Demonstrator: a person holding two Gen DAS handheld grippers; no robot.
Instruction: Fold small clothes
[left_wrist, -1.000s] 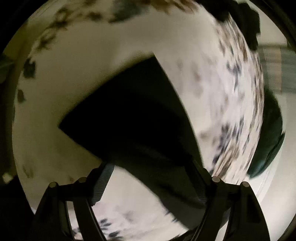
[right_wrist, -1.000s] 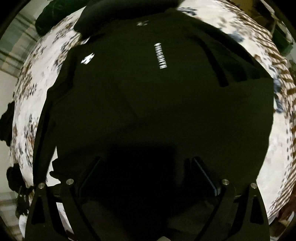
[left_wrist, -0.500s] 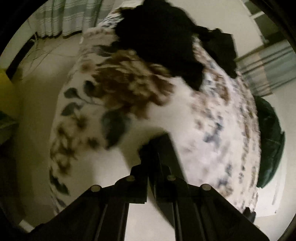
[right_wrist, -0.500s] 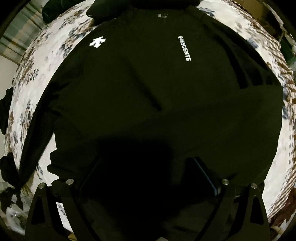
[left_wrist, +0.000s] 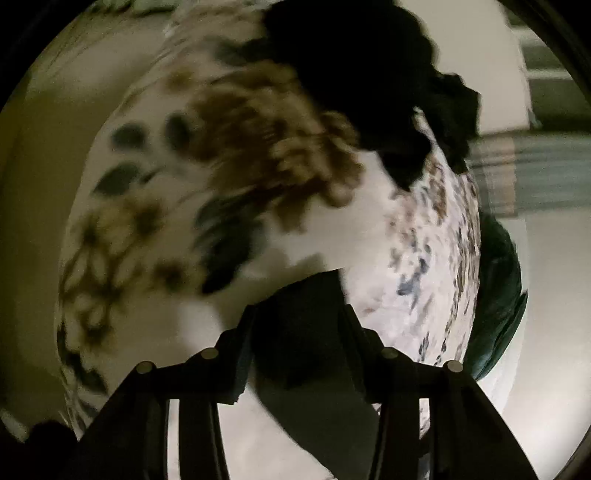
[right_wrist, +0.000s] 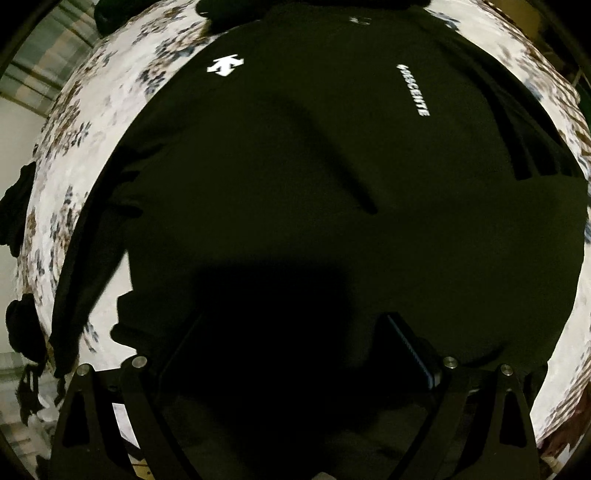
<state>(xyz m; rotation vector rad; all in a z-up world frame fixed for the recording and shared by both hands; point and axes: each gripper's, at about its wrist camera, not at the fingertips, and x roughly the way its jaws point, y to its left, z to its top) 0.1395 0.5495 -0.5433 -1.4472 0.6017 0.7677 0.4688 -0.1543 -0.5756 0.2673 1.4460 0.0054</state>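
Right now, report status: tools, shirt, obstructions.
Left tool just opening, black cloth between its jaws. Right tool open above black shirt, flat on floral bedspread. Dark clothes pile beyond, not in way.

Both views dim, warm-tinted, with heavy fisheye bending and a black vignette ring at the edges. Left wrist view: strong motion blur; floral bedsheet (left_wrist: 229, 192) smeared into streaks, the dark clothes pile (left_wrist: 369, 85) soft-edged. A soft shadow falls on the sheet just beyond the left gripper (left_wrist: 299, 325). Right wrist view: sharper; white logo (right_wrist: 225, 65) on the black shirt (right_wrist: 332, 184) legible, lettering slightly smeared. Shirt underexposed; a blocky darker shadow covers its lower middle, swallowing the right gripper (right_wrist: 291, 354).
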